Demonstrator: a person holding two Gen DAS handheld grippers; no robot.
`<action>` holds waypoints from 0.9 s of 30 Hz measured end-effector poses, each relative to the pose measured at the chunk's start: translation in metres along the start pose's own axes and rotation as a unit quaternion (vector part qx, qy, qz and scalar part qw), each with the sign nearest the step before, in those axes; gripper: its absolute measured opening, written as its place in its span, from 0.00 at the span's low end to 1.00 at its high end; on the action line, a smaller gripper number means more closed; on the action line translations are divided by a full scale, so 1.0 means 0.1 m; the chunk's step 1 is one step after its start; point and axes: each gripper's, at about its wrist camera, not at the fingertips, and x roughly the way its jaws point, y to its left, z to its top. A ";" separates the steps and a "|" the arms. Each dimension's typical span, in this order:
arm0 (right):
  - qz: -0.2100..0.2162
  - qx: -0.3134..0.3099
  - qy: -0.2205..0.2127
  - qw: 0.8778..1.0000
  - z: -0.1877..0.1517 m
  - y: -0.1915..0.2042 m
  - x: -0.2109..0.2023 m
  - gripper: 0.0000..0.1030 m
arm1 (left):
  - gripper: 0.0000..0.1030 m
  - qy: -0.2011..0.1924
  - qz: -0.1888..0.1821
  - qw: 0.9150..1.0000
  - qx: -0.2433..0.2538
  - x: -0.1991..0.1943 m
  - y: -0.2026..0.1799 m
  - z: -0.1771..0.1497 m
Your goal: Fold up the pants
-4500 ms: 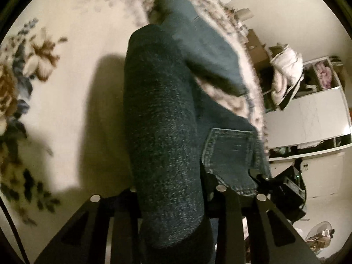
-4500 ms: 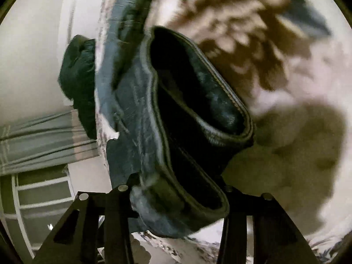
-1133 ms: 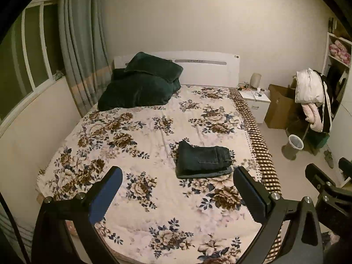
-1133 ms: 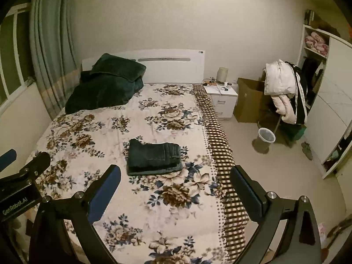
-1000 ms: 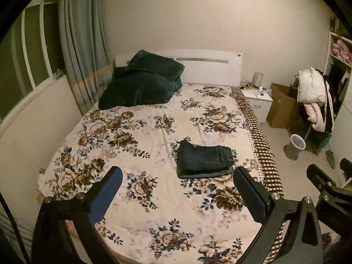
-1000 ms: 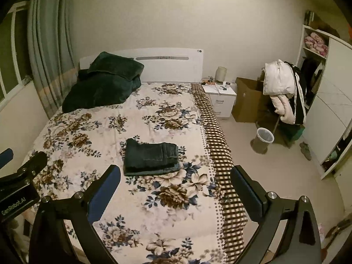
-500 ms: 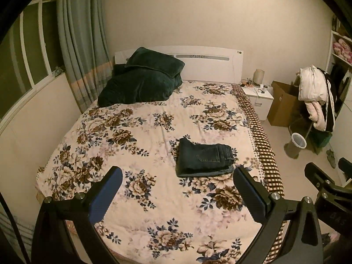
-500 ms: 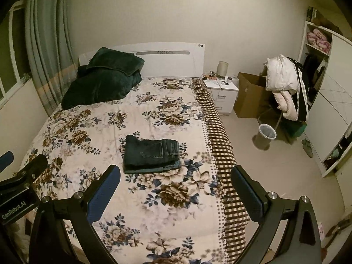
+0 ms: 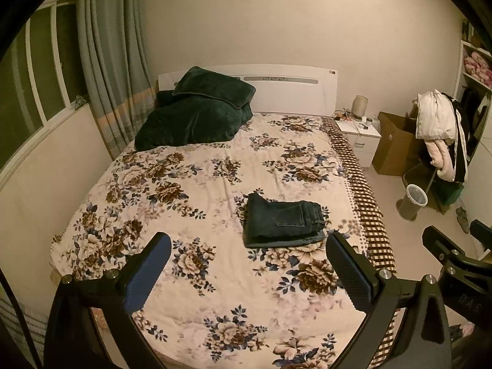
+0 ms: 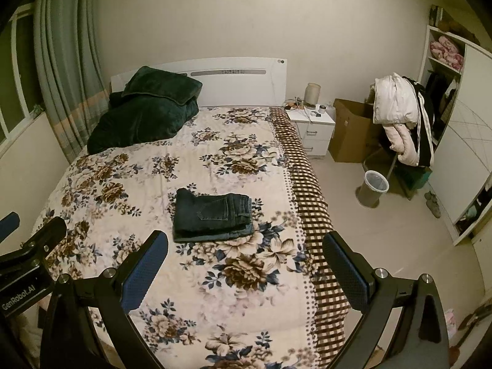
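Left gripper: jaws spread wide, blue pads facing each other across an empty gap, nothing held; carried high and well back from the bed. Right gripper: same condition, jaws wide apart and empty; its frame also shows at 4 o'clock in the left wrist view, while the left tool shows at 8 o'clock in the right wrist view. Pants: dark denim, lying as a compact rectangular stack of several layers, a back pocket uppermost, edges roughly aligned, on the floral bedspread toward the checked border side. Task status, judged: folding looks complete; nothing evidently remains except perhaps squaring the lowest layer, which peeps out slightly along the near edge. Position relative to tools: in the left wrist view the stack sits at about 1 o'clock beyond the fingertips, well apart from them; in the right wrist view it sits at about 11 o'clock, nearer the left finger's line, likewise untouched. Also present: dark green bedding at the headboard, 11 o'clock.
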 end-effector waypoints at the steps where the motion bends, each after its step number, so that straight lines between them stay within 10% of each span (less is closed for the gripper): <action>1: -0.001 -0.001 -0.001 1.000 0.00 -0.01 0.01 0.99 | 1.00 0.001 0.000 1.000 0.000 0.00 0.00 0.00; 27: 0.001 0.001 0.000 1.000 -0.01 -0.01 0.01 0.99 | 1.00 0.000 -0.004 1.000 0.003 0.05 -0.04 0.08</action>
